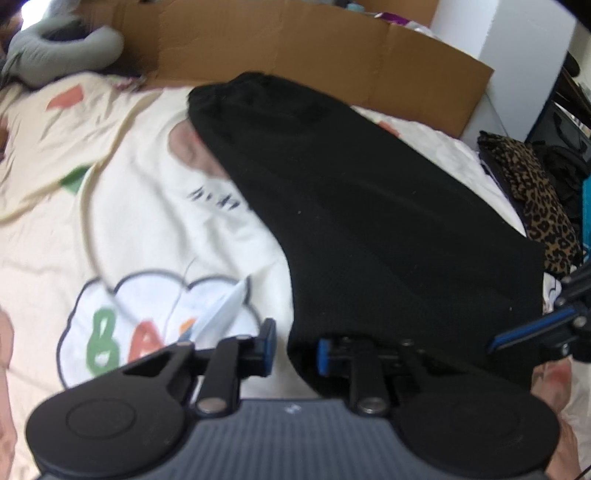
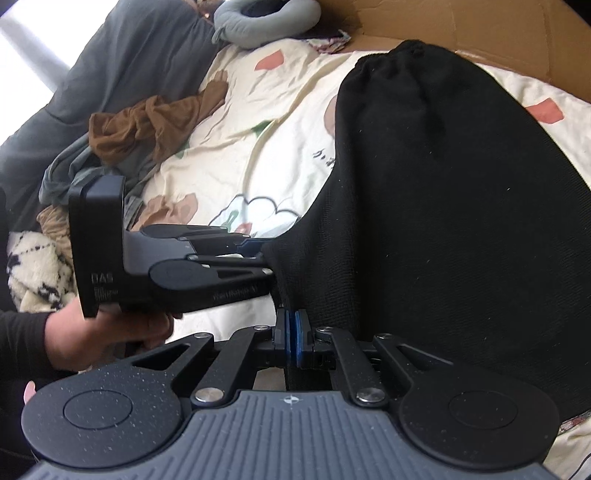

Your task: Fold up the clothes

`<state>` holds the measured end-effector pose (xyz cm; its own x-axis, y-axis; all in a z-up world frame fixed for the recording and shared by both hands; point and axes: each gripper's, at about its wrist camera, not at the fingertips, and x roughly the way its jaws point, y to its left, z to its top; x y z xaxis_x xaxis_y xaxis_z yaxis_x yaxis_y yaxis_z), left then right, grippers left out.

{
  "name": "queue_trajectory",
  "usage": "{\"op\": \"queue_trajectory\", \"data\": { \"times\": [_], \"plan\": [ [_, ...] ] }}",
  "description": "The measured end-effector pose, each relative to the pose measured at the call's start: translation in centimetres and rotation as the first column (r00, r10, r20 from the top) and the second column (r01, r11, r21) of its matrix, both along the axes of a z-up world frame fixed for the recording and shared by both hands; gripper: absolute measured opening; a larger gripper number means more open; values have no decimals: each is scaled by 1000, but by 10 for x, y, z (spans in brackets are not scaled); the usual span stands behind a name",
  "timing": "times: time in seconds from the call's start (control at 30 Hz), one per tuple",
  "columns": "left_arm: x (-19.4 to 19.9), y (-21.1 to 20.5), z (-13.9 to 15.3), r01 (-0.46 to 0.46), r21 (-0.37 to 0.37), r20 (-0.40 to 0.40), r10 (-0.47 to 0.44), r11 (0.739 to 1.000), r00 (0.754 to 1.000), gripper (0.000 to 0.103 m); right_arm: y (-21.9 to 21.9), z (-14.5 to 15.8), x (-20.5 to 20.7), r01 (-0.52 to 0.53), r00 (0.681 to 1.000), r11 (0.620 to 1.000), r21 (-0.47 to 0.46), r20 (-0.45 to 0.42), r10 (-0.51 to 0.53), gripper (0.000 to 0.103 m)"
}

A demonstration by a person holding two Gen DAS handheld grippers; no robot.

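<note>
the black garment [image 1: 388,206], knit and dark, lies spread on the cream printed bedsheet [image 1: 147,229], its long axis running from a gathered, narrow end far away by the cardboard sheet [image 1: 332,48] down to a wide hem right at the near edge, under both tools. the right gripper [image 2: 291,336] has its blue pads pressed flat together, clamped on a fold of that near hem, and you can see the cloth pinched up between them. the left gripper [image 1: 293,350] sits at the hem's left corner: one pad is over bare sheet, the other is tucked at the fabric's edge, and there's a visible gap between them, so the jaws stand narrowly apart with nothing squeezed that i can make out. in the right wrist view that left tool comes in from the left, held by a hand [image 2: 110,332] in a dark sleeve, its tips meeting the same corner of cloth. so both jaws are at the near hem, and the garment stretches away from them. i'd judge the fold goes near-to-far, once the left side bites. further out: a leopard-print item [image 1: 535,206] to the right, a brown crumpled garment [image 2: 147,125] and a grey ring-shaped cushion [image 2: 266,18] at the far left.
</note>
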<state>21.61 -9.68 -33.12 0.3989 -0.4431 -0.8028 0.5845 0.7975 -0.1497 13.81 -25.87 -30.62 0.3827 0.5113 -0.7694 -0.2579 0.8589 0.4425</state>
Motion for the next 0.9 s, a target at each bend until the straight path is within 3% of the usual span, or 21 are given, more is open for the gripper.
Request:
{"op": "queue_trajectory", "data": {
  "times": [0.2, 0.5, 0.6, 0.73, 0.9],
  "plan": [
    [-4, 14, -1, -3, 5, -13, 3, 1000, 1000, 19, -13, -10, -9, 14, 1000, 1000, -24, -28, -14, 3],
    [-4, 40, 14, -50, 30, 2, 50, 998, 999, 19, -63, -44, -20, 120, 987, 984, -134, -87, -132, 3],
    [-1, 44, 27, -67, -6, 12, 67, 998, 998, 19, -74, -53, -21, 148, 981, 975, -163, -102, -166, 4],
    [-1, 26, 40, 0, -57, 32, 2, 998, 999, 20, -82, -57, -25, 180, 977, 959, -218, -71, -199, 5],
    [-7, -13, 36, 119, -108, 9, -119, 987, 993, 21, -95, -58, -25, 223, 971, 943, -246, -29, -238, 5]
  ]
}}
